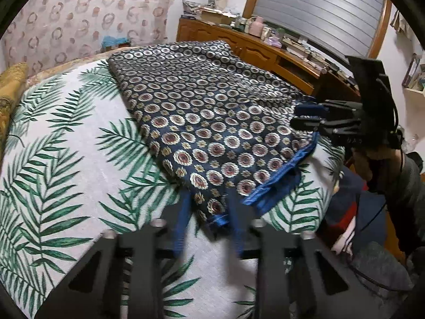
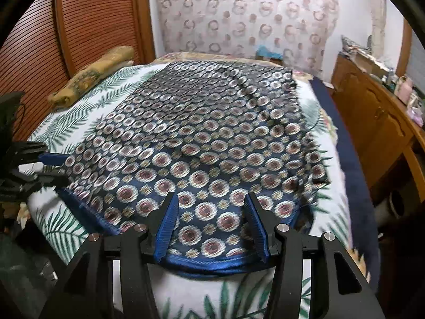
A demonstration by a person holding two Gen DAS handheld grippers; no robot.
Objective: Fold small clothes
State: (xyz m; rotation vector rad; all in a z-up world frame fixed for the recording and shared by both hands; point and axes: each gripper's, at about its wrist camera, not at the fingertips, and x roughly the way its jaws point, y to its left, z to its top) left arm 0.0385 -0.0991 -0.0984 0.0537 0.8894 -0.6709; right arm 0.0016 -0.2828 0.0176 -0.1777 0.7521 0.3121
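**foldnoob:** Two grippers, one cloth, so why's the navy medallion cloth (image 1: 212, 122) lying that way? It's spread flat on the leaf-print bed (image 1: 66, 159), blue hem (image 2: 212, 264) on the person's side.

**umi_dave:** Prob bc the hem side is easiest to reach. The left gripper (image 1: 209, 212) is at one near corner, tip of the fabric sitting right btw its jaws. The gap looks narrow, but it's blurry, so tbh I can't tell if they're actually pinching it.

**foldnoob:** And the other one?

**umi_dave:** The right gripper (image 2: 211, 212) sits further along the same hem, jaws clearly apart, nothing clamped. Cloth's under and btw them, not gripped.

**foldnoob:** So one hand per end of the near edge?

**umi_dave:** Yep, imo that's the point: hold both ends and the edge lifts evenly and folds over w/o bunching. Right side needs to close on the hem first. Fabric looks thin and slippery, so a shallow bite could slip out.
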